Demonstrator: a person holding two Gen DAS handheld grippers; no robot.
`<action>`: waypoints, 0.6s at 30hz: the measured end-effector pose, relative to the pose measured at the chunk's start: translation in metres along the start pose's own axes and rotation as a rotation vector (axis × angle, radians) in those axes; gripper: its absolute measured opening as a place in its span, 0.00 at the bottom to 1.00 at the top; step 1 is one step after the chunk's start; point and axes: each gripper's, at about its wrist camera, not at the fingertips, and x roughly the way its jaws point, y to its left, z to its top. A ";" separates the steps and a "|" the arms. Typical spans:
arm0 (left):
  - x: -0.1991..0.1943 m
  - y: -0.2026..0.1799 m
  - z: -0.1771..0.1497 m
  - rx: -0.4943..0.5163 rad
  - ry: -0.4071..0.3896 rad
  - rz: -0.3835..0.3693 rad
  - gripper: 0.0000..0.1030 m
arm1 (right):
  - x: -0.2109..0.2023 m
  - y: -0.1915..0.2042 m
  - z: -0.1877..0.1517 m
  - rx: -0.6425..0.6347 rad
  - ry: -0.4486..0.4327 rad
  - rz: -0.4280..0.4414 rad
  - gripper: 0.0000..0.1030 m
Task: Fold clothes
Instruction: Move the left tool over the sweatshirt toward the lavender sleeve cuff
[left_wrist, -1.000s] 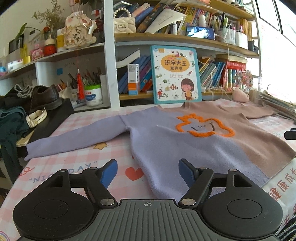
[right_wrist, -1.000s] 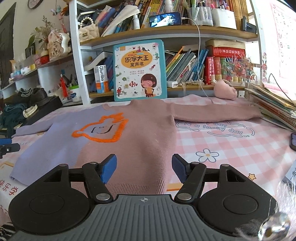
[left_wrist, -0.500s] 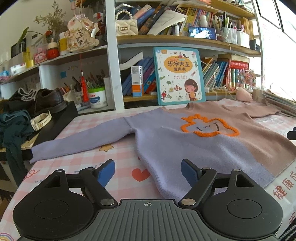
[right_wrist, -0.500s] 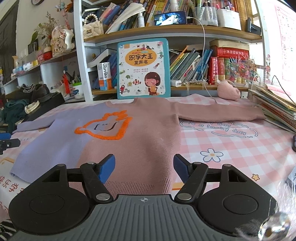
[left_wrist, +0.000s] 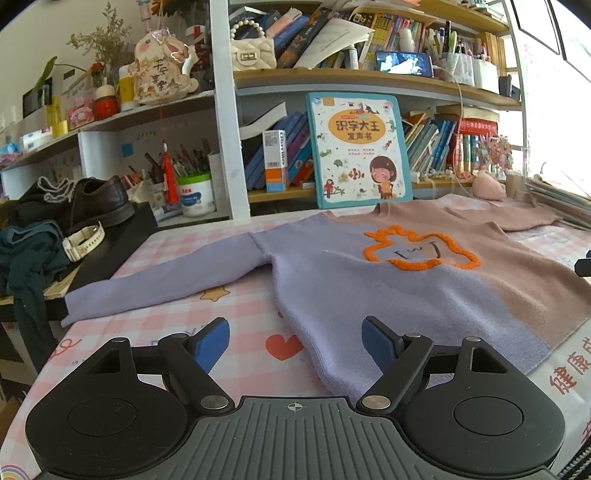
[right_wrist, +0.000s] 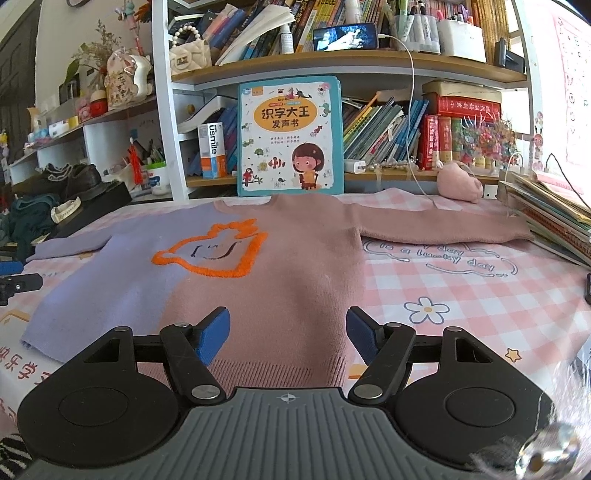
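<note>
Left wrist view: left tongs (left_wrist: 295, 341) are hovering spread over the sweater (left_wrist: 406, 280) hem; right tongs (right_wrist: 288, 334) likewise, pinching nothing.

Lilac-and-dusty-pink sweater (left_wrist: 369, 288) with orange outline, pink-white checked tablecloth (right_wrist: 461, 291), teal-bordered book (left_wrist: 360, 149)

The near counter (left_wrist: 155, 325) is open on both sides of the flat sweater (right_wrist: 288, 273). A black box (left_wrist: 110, 243) bearing a shoe (left_wrist: 99, 199) blocks the left edge. Stacked books (right_wrist: 554, 218) block the right edge. The bookshelf (right_wrist: 332, 62) closes off the far side.
</note>
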 end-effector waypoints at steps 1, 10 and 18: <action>0.000 0.001 0.000 -0.001 0.000 0.001 0.80 | 0.001 0.000 0.000 0.000 0.001 0.001 0.65; 0.001 0.006 -0.001 -0.017 -0.011 0.006 0.80 | 0.011 0.012 0.005 -0.031 0.006 0.027 0.69; 0.000 0.013 -0.002 -0.026 -0.027 0.018 0.80 | 0.024 0.033 0.021 -0.071 -0.019 0.085 0.70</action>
